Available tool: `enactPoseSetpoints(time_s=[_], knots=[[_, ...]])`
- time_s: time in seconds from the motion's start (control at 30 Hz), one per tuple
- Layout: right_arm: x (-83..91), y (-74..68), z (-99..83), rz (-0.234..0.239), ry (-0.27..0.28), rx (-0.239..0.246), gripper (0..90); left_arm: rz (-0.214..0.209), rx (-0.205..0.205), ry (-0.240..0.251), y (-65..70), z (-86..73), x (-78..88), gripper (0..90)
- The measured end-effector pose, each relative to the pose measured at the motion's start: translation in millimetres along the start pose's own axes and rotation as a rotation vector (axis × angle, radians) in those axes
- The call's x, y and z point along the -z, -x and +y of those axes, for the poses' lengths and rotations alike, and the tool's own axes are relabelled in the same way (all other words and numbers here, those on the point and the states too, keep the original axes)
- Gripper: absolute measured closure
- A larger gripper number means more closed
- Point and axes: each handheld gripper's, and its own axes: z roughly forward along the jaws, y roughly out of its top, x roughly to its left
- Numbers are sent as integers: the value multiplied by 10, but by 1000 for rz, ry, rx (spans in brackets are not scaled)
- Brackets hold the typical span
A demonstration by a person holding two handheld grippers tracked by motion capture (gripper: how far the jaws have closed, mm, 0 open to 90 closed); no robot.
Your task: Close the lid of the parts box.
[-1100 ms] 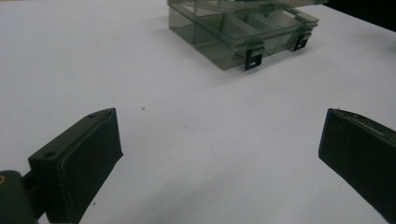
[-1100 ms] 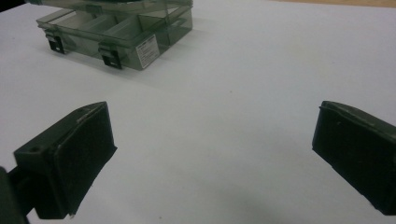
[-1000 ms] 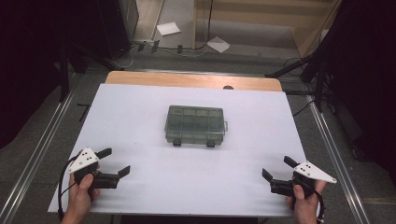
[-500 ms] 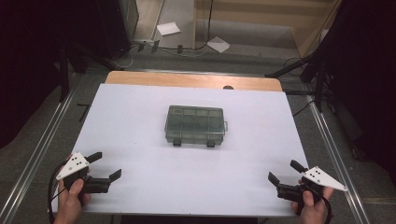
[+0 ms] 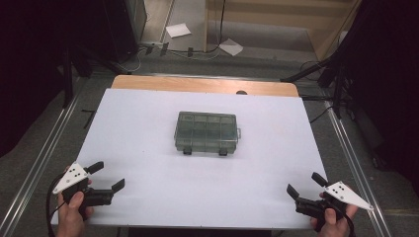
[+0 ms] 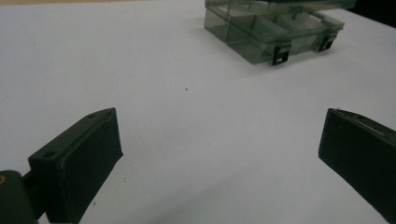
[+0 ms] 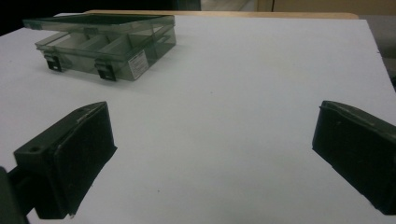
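The clear compartment box (image 5: 207,132) lies shut at the middle of the white surface (image 5: 148,123), long axis crosswise and latches toward the person, well ahead of the left gripper (image 5: 104,177) and right gripper (image 5: 305,186), about equally far from each, both with jaws spread and empty.

Bare white surface (image 5: 148,128) between and ahead of both grippers' spread jaws. Sole obstacle: translucent grey-green plastic compartment box (image 5: 206,132), lid closed, well ahead of jaws.
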Motion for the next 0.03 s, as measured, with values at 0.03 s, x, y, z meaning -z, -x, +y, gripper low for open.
enactPoseSetpoints(time_s=[0.03], knots=[[6,4,-2,1,4,-8,0,4,-2,-1,-2,4,4,0]])
